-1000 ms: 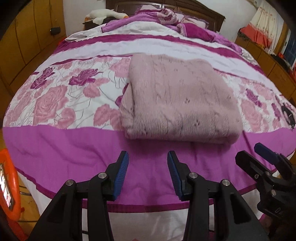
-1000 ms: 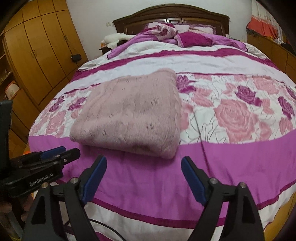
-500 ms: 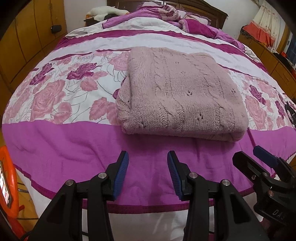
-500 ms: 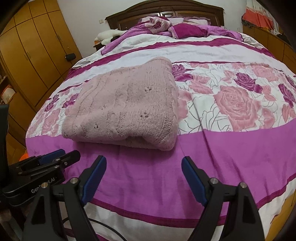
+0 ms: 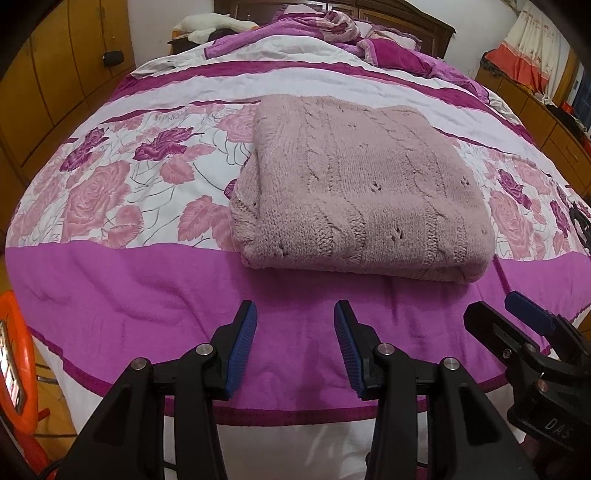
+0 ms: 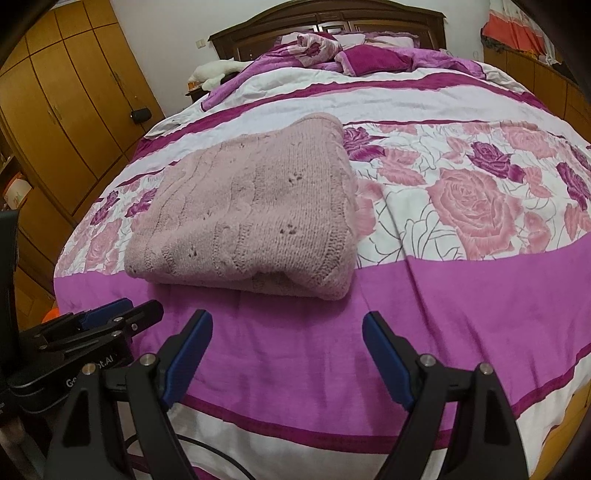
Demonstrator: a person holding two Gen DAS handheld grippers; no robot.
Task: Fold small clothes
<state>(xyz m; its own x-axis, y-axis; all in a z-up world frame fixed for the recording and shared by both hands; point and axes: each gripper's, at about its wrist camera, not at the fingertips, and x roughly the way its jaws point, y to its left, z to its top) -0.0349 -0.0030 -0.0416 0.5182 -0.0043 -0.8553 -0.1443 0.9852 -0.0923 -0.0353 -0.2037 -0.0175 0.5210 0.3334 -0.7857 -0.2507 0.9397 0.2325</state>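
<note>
Pink knit sweater [image 5: 360,184] folded on bed, ahead of both empty tools: left tool [image 5: 295,341] narrow, right tool [image 6: 287,354] wide.

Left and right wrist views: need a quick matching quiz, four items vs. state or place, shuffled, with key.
Items:
1. sweater
2. left gripper
3. right gripper
4. white plush toy

States/places:
A. beside the headboard, far end of the bed
B. open, the wider gap, nothing between its fingers
C. folded, lying on the floral bedspread
D. open, the narrower gap, nothing between its fingers

Pairs: 1-C, 2-D, 3-B, 4-A
</note>
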